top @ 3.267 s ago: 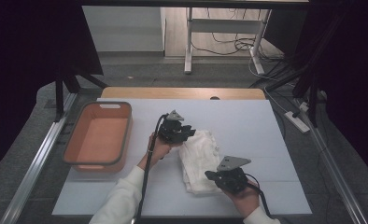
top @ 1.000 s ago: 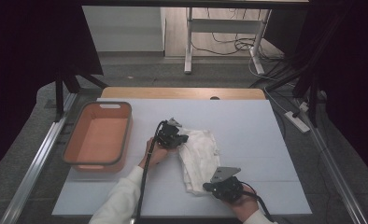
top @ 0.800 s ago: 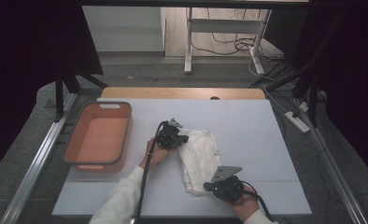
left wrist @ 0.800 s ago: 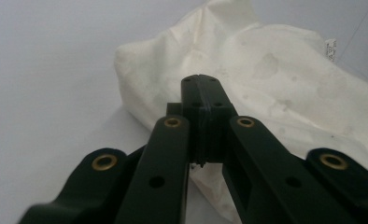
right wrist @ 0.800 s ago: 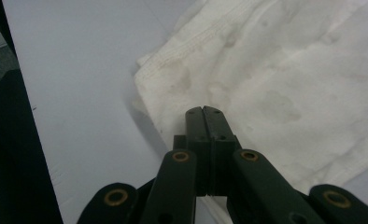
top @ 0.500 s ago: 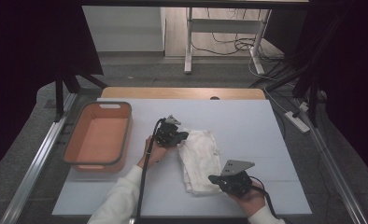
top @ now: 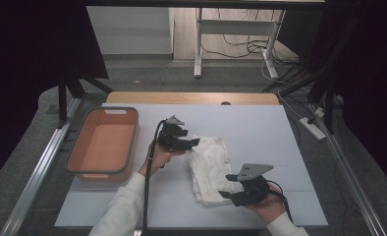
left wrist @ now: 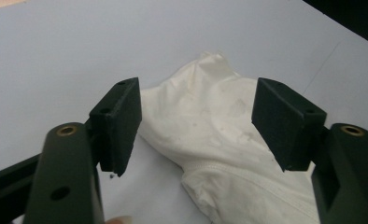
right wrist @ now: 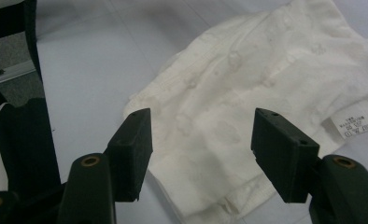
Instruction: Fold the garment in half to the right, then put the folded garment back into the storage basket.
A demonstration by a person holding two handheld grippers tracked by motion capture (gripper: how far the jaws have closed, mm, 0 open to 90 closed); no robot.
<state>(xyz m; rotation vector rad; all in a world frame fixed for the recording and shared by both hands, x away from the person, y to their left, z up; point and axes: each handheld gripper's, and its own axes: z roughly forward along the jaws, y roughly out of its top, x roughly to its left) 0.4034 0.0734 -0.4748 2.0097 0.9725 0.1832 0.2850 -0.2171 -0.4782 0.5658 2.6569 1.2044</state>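
Both grippers have been lifted slightly off the white garment (top: 210,168) since a second ago, and their jaws have just been opening, with nothing clamped between them. The left gripper (top: 190,143) is held apart over the cloth's far left corner, the right gripper (top: 227,186) apart over its near right edge. The folded garment lies mid-tabletop (top: 260,132), right of the orange basket (top: 103,147). A pad could be snagged in loose cloth, undoing the fold.
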